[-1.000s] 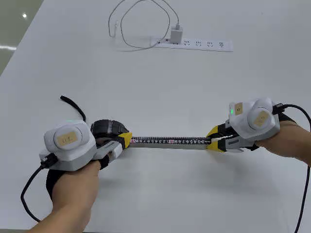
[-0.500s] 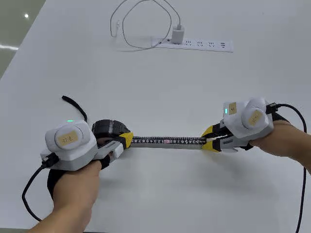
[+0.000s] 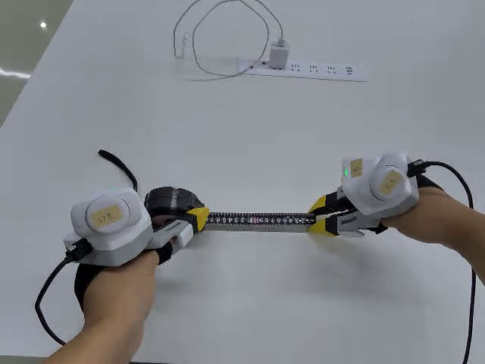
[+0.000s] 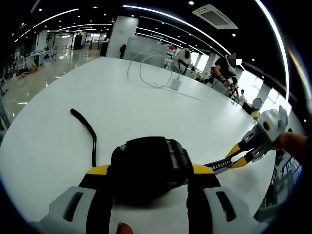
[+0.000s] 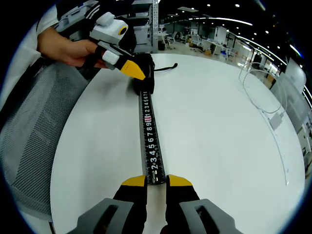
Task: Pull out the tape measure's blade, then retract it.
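Right tool (image 5: 157,181): its jaws are pinched together on the free end of the blade (image 5: 148,136), which runs straight ahead of them.
Left tool (image 3: 193,220): clamped around the black case (image 4: 148,163) of the tape measure, one jaw on each flank, with the case mouth turned toward my right tool.
Blade: stretched taut between my two tools, printed face up, close over the counter (image 3: 242,136); I cannot tell whether it touches the surface.
Strap (image 4: 87,129): trails loose on the counter beyond the case, off to my left tool's left.
Farther out: a power strip (image 3: 303,70) with a plugged-in charger and a looped white cable (image 3: 220,38) lies well beyond both tools.
Stage, as I judge it: the blade is out, and the return into the case is not finished.
Risk, slip: my right tool holds only the thin tip, so if the pinch eases, the spring could whip the blade back into the case mouth.
Risk, kink: raising or swinging my right tool off the case's line could buckle the blade.
Risk, twist: spring pull could turn the case in my left tool, because the jaws bear on rounded sides.
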